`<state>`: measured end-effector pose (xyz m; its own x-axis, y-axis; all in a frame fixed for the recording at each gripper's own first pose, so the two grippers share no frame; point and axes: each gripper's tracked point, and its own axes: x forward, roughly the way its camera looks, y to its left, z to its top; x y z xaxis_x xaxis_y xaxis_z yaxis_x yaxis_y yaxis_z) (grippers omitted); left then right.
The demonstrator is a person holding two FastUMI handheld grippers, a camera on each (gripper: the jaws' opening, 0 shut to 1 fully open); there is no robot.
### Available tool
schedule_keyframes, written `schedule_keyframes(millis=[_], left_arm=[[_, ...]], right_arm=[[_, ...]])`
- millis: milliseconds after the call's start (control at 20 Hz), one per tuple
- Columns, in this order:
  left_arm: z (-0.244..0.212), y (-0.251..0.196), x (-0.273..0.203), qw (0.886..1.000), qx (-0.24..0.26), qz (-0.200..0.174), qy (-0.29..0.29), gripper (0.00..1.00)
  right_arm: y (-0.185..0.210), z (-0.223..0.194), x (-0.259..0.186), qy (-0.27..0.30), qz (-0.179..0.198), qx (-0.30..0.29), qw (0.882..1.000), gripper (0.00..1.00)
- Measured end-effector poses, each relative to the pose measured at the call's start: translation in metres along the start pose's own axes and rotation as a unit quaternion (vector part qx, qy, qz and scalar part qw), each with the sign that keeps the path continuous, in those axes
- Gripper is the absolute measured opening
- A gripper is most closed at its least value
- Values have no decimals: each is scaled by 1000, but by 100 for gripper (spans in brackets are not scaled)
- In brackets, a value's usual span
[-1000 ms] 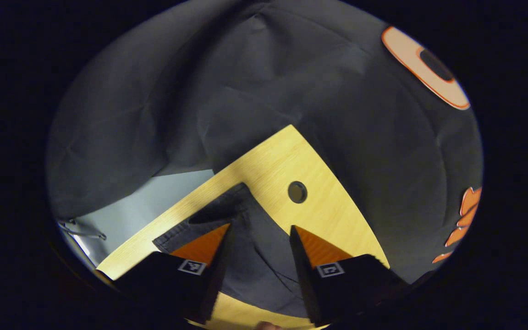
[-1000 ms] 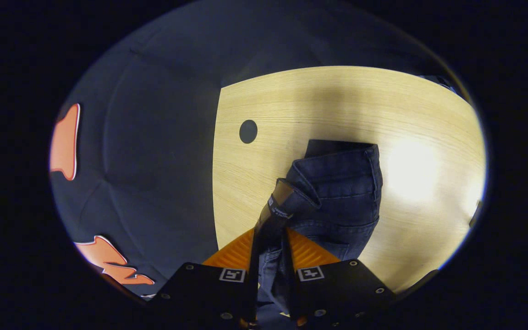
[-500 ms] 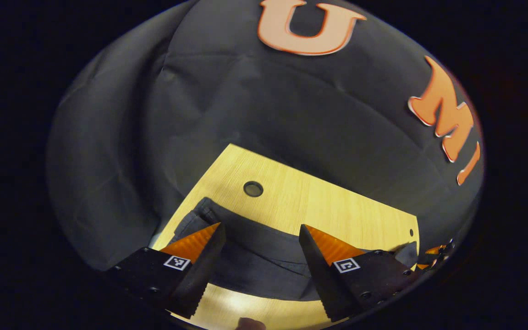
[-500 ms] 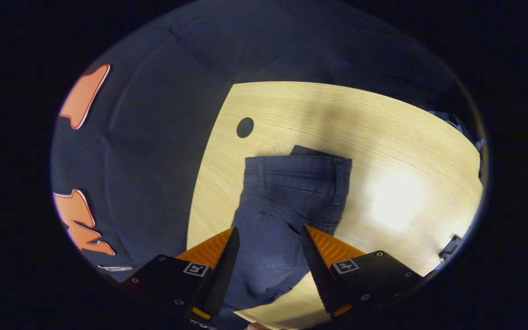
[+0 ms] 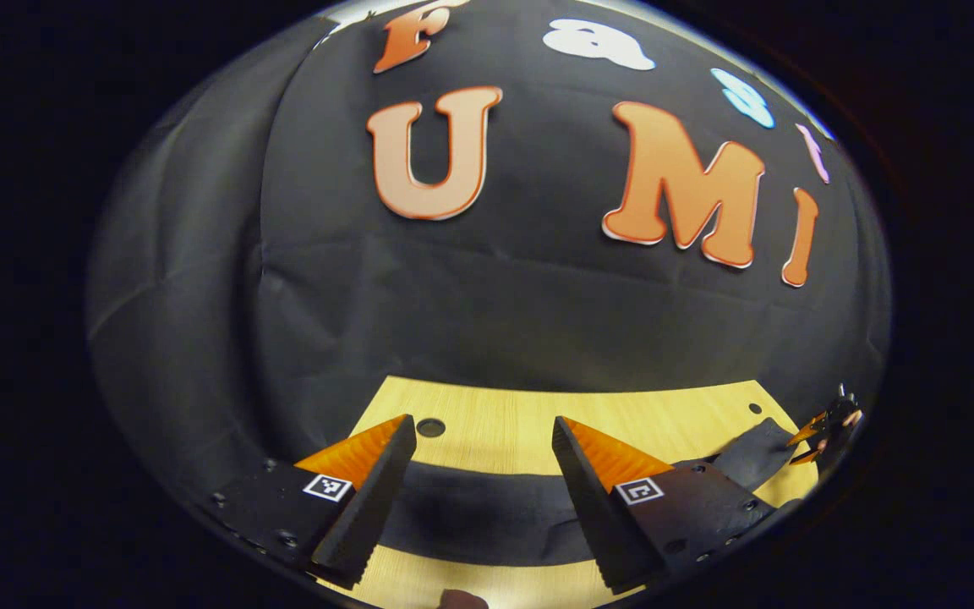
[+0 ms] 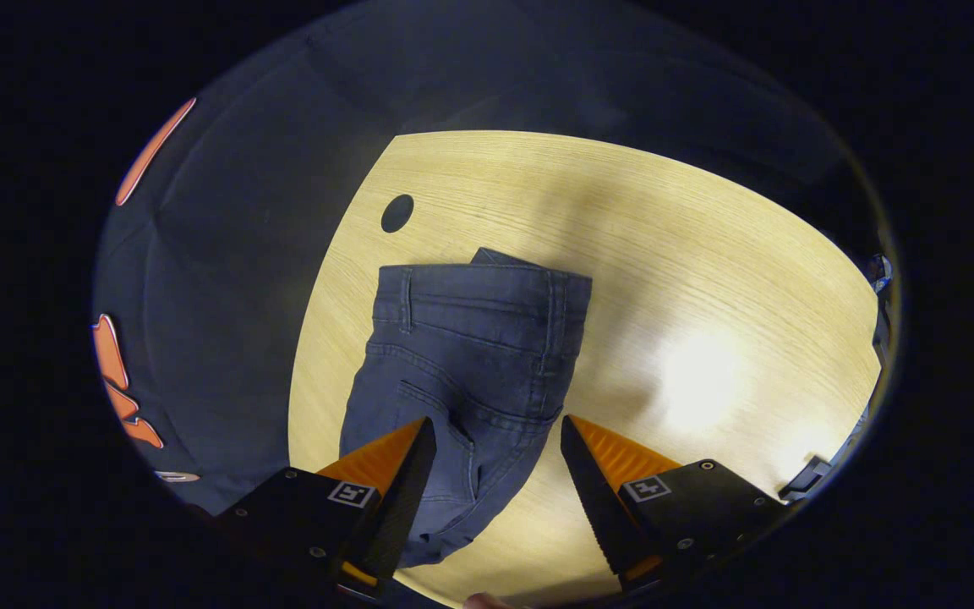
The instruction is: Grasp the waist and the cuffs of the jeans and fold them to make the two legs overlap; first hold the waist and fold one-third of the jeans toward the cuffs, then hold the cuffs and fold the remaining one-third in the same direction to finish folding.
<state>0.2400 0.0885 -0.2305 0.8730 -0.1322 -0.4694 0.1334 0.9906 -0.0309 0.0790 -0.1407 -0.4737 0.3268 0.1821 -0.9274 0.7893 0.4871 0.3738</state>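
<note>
Dark blue jeans (image 6: 470,355) lie flat on the wooden table (image 6: 664,254), the waistband at the far end, a back pocket facing up, the two legs stacked. My right gripper (image 6: 494,431) hovers open above the seat of the jeans, nothing between its fingers. In the left gripper view the jeans (image 5: 487,507) stretch as a dark band across the table (image 5: 538,414) under my left gripper (image 5: 480,431), which stands open and clear of the cloth. The other gripper (image 5: 829,423) shows small at the far right, past the end of the jeans.
A round cable hole (image 6: 396,213) is cut in the table beyond the waistband, also seen as a hole (image 5: 430,427) in the left gripper view. The booth's black cloth wall (image 5: 495,279) rises right behind the table's far edge. Bare tabletop lies right of the jeans.
My right gripper let go of the jeans' fabric and opened; the jeans now lie flat. My left gripper stayed open and tilted up toward the wall.
</note>
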Motion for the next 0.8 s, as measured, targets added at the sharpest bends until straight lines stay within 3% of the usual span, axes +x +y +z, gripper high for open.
schedule_keyframes(millis=[250, 450, 600, 650, 700, 750, 800], left_arm=[[27, -49, -47, 997, 9, -26, -77, 97], [23, -67, -70, 995, 30, -10, -92, 97], [11, -84, -90, 996, 36, -11, -87, 97], [4, -89, -94, 996, 36, -11, -79, 97], [-6, -95, -98, 997, 32, -12, -69, 97], [-19, -101, -103, 998, 31, -17, -54, 97], [-32, -103, -105, 999, 31, -14, -42, 100]], right_arm=[[-13, 11, 16, -23, -22, -17, 999, 91], [-11, 19, 27, -41, -18, -33, 998, 91], [-10, 18, 38, -44, -15, -44, 998, 91], [-9, 16, 41, -39, -11, -47, 998, 89], [-8, 20, 42, -49, -9, -50, 997, 80], [-11, 18, 39, -45, -8, -57, 997, 83], [-13, 21, 37, -51, -7, -62, 997, 79]])
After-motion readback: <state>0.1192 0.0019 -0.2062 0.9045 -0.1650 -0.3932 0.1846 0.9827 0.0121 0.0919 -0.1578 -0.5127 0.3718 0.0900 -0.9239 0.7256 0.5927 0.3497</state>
